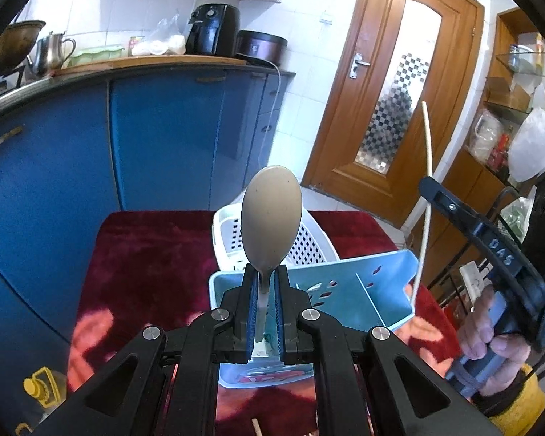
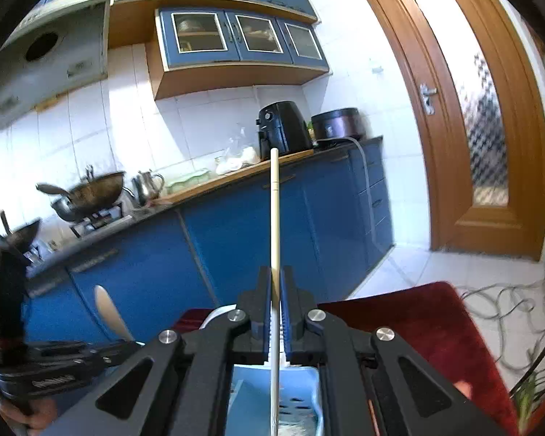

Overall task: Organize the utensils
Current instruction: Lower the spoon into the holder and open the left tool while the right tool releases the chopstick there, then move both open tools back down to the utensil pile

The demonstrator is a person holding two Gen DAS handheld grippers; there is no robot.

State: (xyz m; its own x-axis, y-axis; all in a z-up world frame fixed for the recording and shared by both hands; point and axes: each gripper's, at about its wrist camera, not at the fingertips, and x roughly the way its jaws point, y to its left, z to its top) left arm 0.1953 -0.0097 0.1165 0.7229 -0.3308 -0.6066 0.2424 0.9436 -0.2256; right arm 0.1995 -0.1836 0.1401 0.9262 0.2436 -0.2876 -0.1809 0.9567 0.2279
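Note:
My left gripper [image 1: 266, 272] is shut on the handle of a beige spoon [image 1: 271, 218], bowl pointing up, held above a light blue utensil tray [image 1: 363, 290]. A white perforated basket [image 1: 309, 245] stands just behind the tray. My right gripper [image 2: 276, 276] is shut on a long cream chopstick [image 2: 274, 218] that stands upright above the same blue tray [image 2: 247, 399]. In the left wrist view the right gripper [image 1: 427, 190] is to the right of the tray, with the chopstick [image 1: 428, 181] in it. The spoon also shows at the left of the right wrist view [image 2: 107, 312].
The tray and basket sit on a table under a dark red cloth [image 1: 145, 254]. Blue kitchen cabinets [image 1: 163, 138] and a counter with a black air fryer [image 1: 212, 29] lie behind. A wooden door [image 1: 392, 109] is at the right. Cables [image 2: 501, 305] lie on the floor.

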